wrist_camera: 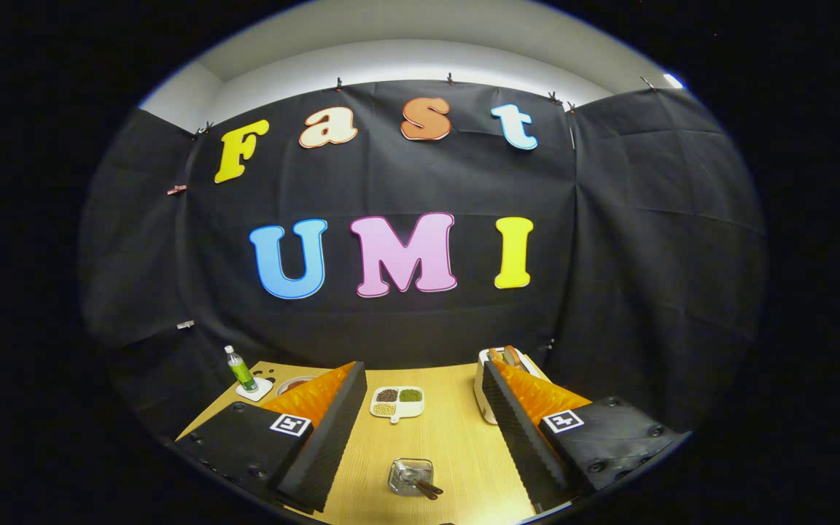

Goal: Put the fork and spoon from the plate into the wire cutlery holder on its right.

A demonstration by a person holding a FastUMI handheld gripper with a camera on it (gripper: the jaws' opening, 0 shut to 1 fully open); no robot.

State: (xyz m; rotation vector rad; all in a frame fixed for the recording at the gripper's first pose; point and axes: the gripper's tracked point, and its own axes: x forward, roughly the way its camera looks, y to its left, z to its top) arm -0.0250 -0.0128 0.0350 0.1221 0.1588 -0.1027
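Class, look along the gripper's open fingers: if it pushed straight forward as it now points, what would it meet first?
Probably the cutlery holder, on the table between the gripper fingers; beyond it lies the divided dish. Depth is unclear.

small bowl [296,384] half hidden behind left finger, white appliance [489,394] partly hidden behind right finger

Plate [410,476] with cutlery lies between the fingers.
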